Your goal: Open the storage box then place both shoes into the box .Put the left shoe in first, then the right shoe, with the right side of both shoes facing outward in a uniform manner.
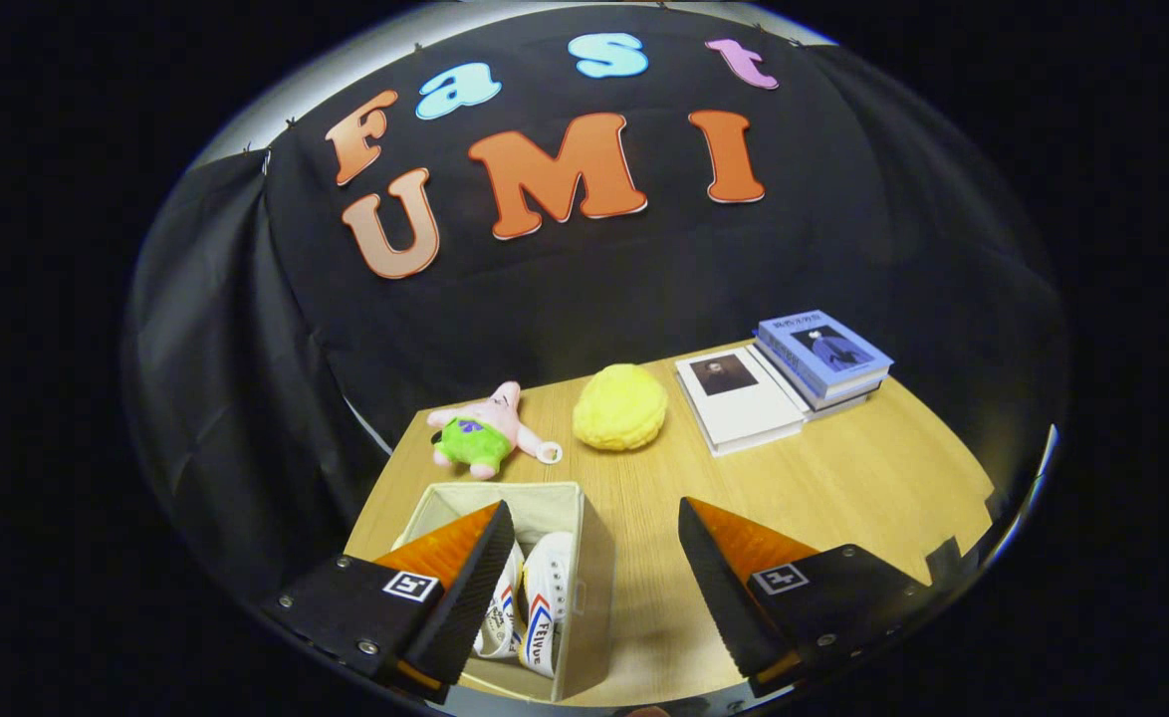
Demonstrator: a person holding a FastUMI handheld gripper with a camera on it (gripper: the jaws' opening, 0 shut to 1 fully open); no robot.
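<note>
An open beige fabric storage box (584, 538) stands on the wooden table (843, 478) below my left finger. Two white canvas shoes with red and blue stripes stand side by side inside it: one (549, 607) toward the box's right wall, the other (500, 612) partly hidden behind my left finger (465, 588). My gripper (594, 578) hovers above the table with its fingers wide apart and nothing between them; the box's right wall lies in the gap.
Beyond the box lie a pink star-shaped plush toy in green shorts (485, 428) and a round yellow plush (620, 406). A white book (739, 398) and a stack of blue books (823, 357) rest at the table's far right.
</note>
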